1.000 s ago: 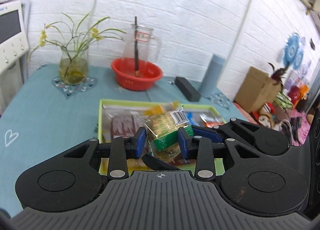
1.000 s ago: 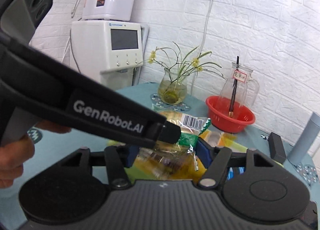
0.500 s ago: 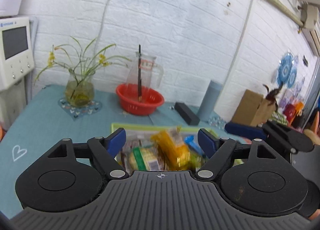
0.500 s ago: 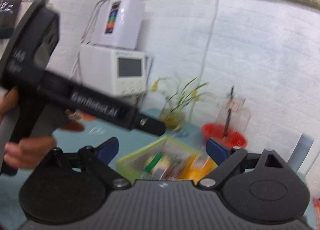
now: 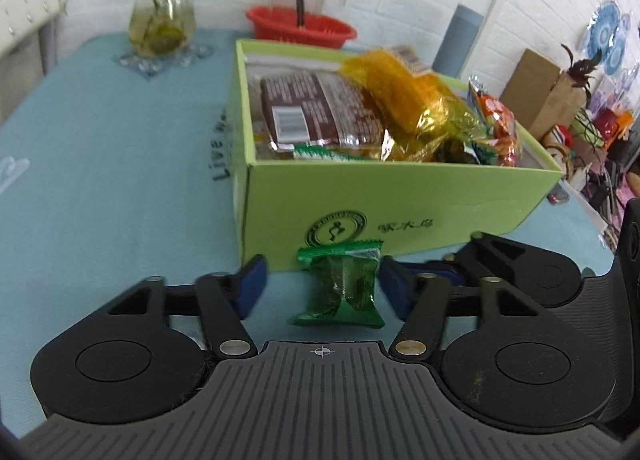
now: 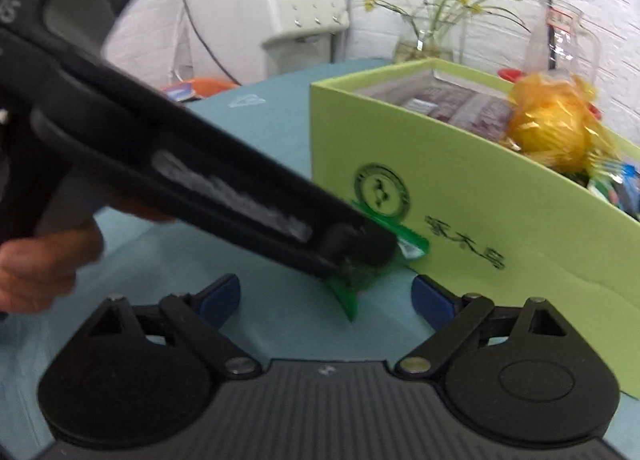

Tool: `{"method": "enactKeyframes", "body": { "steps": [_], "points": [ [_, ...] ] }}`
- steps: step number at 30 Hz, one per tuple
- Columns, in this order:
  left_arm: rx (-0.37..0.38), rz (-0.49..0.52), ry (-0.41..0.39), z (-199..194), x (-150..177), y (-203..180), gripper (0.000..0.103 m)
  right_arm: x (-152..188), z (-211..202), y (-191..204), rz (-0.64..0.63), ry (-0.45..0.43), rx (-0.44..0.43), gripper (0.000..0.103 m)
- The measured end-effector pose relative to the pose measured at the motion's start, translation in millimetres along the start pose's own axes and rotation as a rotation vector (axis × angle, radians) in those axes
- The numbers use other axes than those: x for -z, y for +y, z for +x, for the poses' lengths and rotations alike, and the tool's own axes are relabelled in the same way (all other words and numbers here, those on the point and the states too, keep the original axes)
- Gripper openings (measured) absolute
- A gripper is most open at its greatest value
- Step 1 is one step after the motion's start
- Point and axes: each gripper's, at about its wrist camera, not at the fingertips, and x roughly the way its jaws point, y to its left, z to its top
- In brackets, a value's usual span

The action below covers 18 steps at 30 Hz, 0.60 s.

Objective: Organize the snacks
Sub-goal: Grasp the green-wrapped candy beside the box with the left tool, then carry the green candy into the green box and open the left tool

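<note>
Closing the left gripper [image 5: 320,290] squarely on the green packet [image 5: 340,288], its parted fingers having just narrowed without touching; right gripper [image 6: 326,298] gapes, empty.

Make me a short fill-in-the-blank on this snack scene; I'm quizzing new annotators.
1. The small green packet lies on the ____ tablecloth.
2. It sits in front of the ____-coloured box.
3. The packet lies between the pads of the ____ gripper.
4. Behind the box stands a ____ bowl.

Missing words: blue; green; left; red
</note>
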Motion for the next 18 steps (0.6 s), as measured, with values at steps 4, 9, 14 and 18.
{"method": "enactKeyframes", "body": {
  "steps": [4,9,14,18],
  "points": [
    [0.025,0.006,0.042,-0.1,14.4,-9.4,0.007,3.0,-10.4,9.1,-0.013,0.002,-0.009,0.078],
    [-0.001,0.077,0.043,-22.6,50.8,-45.4,0.007,31.8,-47.4,32.6,0.014,0.005,0.01,0.076],
    [0.033,0.097,0.042,-44.1,90.4,-79.7,0.007,72.4,-91.2,56.0,0.078,-0.011,0.05,0.08],
    [0.08,0.082,0.034,-57.8,118.9,-98.9,0.01,101.5,-118.2,69.7,0.115,-0.038,0.086,0.083]
  ]
}}
